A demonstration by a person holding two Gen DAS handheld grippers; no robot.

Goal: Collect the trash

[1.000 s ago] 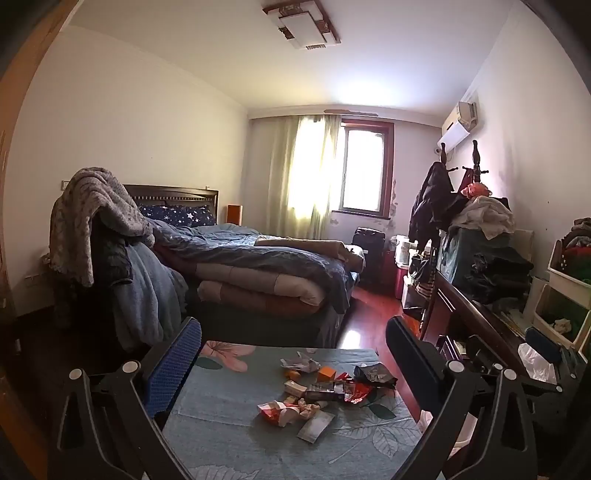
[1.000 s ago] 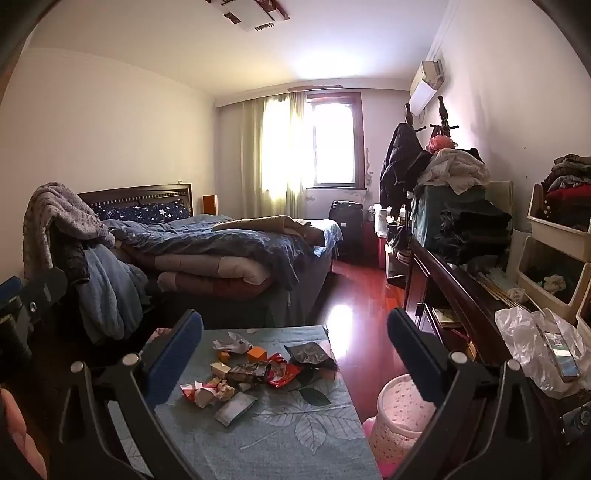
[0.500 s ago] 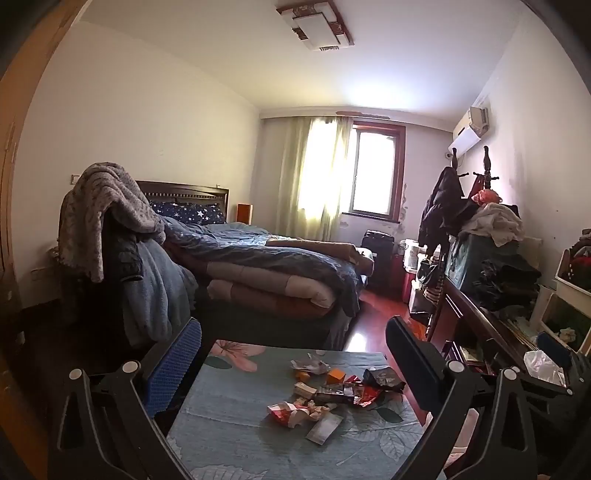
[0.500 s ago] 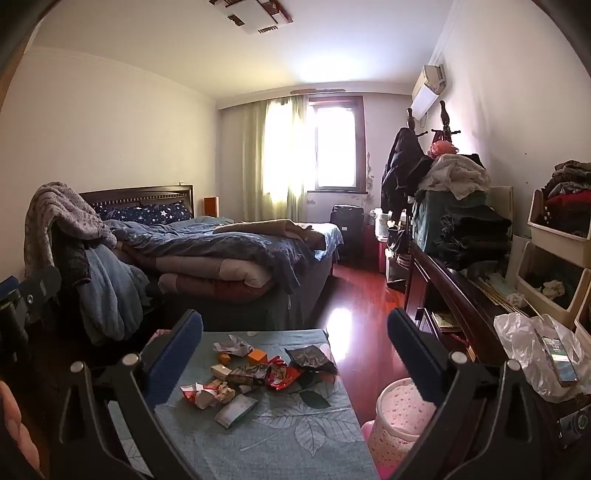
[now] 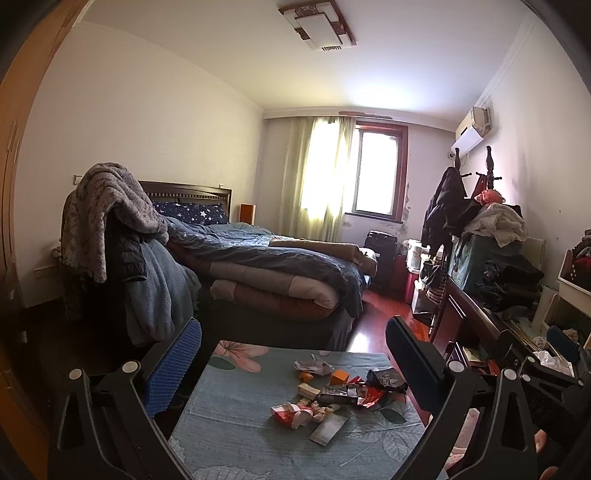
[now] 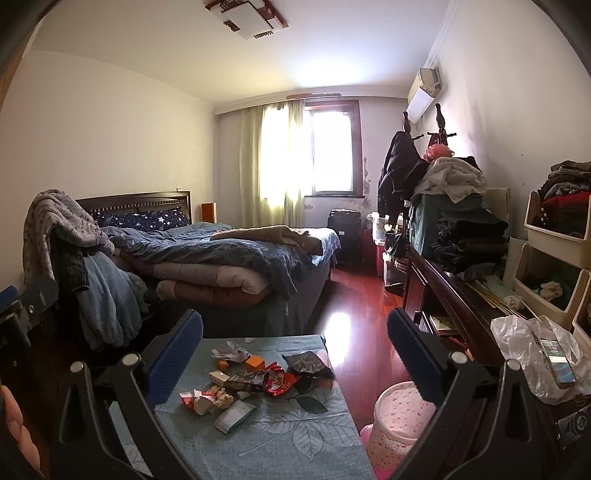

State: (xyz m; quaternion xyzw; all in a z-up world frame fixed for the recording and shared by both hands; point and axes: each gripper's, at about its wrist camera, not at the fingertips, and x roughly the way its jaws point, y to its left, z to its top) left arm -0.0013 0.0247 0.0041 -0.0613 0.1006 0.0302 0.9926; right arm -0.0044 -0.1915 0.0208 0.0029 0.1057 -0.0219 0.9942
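We hold our left gripper [image 5: 291, 354] and right gripper [image 6: 295, 338] wide apart, empty, above the wrappers [image 6: 255, 380] on the table [image 6: 295, 443].

Daylight came through a wood-framed window [image 6: 330, 151] and pale curtains [image 6: 273, 155] at the far wall. An unmade bed [image 6: 221, 258] with a dark headboard stood against the white left wall. The floor [image 6: 354, 306] was glossy red wood. A dark dresser [image 6: 454, 295] piled with clothes lined the right wall, below an air conditioner [image 6: 424, 94]. A square ceiling lamp [image 6: 247, 18] hung overhead.
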